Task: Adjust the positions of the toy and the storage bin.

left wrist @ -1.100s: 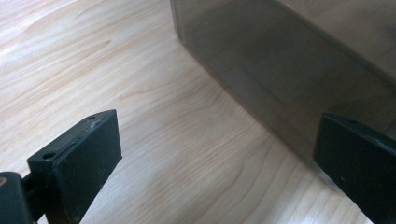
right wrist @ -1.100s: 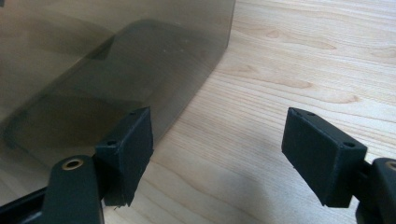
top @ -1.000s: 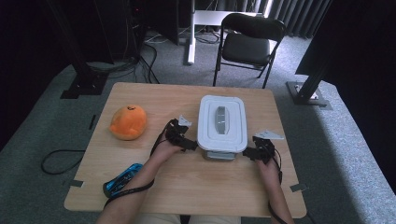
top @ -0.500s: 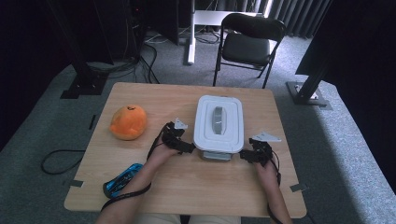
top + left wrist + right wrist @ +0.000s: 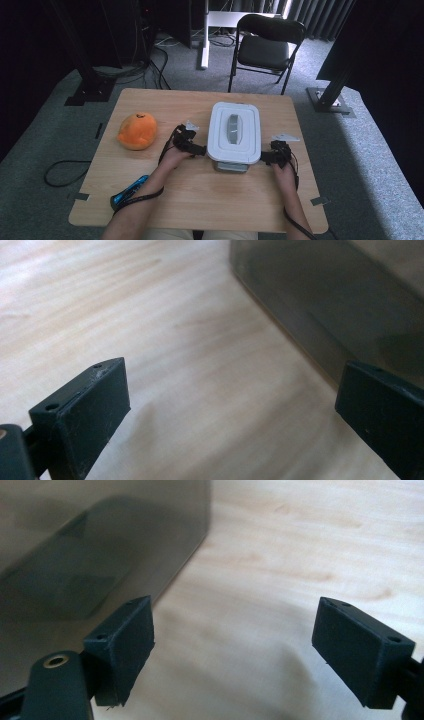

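Lidded container [image 5: 234,134] sits mid-table, right of centre, with the left gripper [image 5: 199,149] and right gripper [image 5: 265,157] flanking its near end. Both have jaws apart with nothing between them; the right jaws have just been opening. Container looks like rigid smooth plastic, probably light and slippery on its walls. Best hold is probably under the lid rim, both sides.

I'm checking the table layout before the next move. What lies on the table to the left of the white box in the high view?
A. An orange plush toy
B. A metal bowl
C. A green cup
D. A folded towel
A: the high view shows an orange plush toy on the wooden table, left of the white box.
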